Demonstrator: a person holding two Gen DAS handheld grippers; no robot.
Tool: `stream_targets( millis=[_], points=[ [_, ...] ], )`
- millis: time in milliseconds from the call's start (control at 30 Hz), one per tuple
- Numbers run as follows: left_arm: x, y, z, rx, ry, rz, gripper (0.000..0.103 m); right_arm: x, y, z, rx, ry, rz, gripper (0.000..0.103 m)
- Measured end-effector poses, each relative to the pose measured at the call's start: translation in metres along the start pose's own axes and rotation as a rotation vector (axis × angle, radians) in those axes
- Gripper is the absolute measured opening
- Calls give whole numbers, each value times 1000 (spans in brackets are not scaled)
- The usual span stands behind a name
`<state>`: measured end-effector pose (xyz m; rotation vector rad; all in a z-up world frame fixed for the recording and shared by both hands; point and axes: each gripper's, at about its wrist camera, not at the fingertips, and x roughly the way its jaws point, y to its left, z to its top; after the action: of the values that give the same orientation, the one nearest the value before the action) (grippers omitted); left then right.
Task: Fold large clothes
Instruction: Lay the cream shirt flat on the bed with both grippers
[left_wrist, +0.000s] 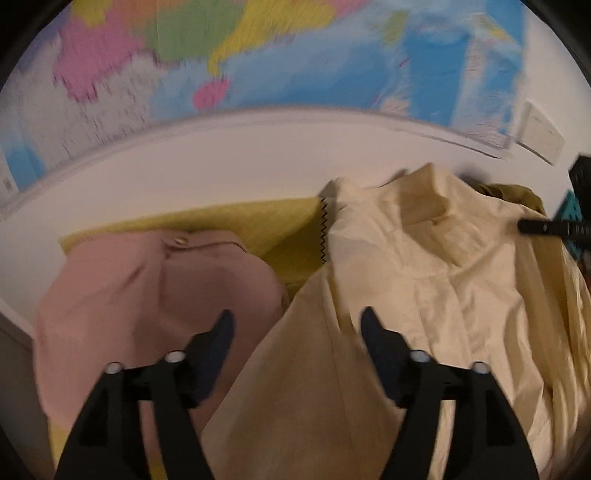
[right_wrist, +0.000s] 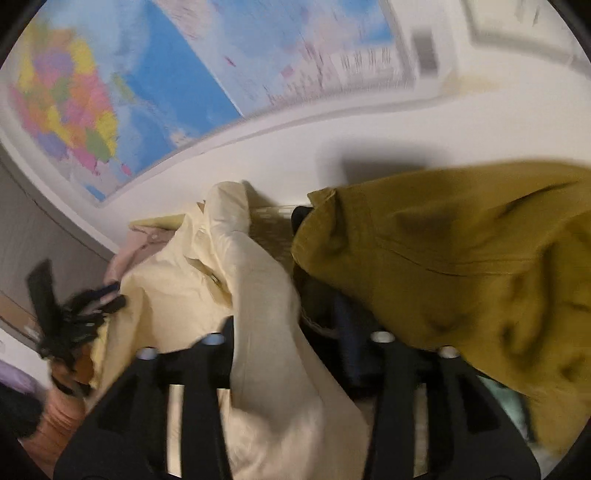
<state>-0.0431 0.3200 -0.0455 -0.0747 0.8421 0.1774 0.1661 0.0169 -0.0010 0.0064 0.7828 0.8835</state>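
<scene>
A cream garment (left_wrist: 424, 280) lies bunched in front of both grippers and also shows in the right wrist view (right_wrist: 221, 266). My left gripper (left_wrist: 297, 325) is open and empty just above it, its jaws wide apart over the cream cloth's left edge. A pink garment (left_wrist: 147, 295) lies to its left on a yellow-green cloth (left_wrist: 280, 229). My right gripper (right_wrist: 288, 325) is open; a fold of the cream garment passes between its jaws. An olive garment (right_wrist: 461, 258) lies to its right.
A white wall with a large coloured map (left_wrist: 258, 55) stands right behind the pile. The other gripper shows as a dark shape at the left of the right wrist view (right_wrist: 70, 314). A woven basket (right_wrist: 269, 225) shows between the cream and olive garments.
</scene>
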Motion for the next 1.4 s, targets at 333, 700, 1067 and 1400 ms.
stream_targets(
  millis=[333, 700, 1067, 1400],
  points=[
    [-100, -51, -67, 266, -42, -161, 91, -123, 40, -125, -228, -69, -58, 92],
    [-67, -48, -111, 211, 102, -54, 11, -106, -20, -225, -28, 88, 29, 15],
    [-102, 68, -46, -43, -50, 175, 8, -198, -75, -153, 52, -203, -199, 7],
    [-69, 110, -68, -107, -15, 355, 63, -143, -144, -186, 256, -115, -215, 74]
  ],
)
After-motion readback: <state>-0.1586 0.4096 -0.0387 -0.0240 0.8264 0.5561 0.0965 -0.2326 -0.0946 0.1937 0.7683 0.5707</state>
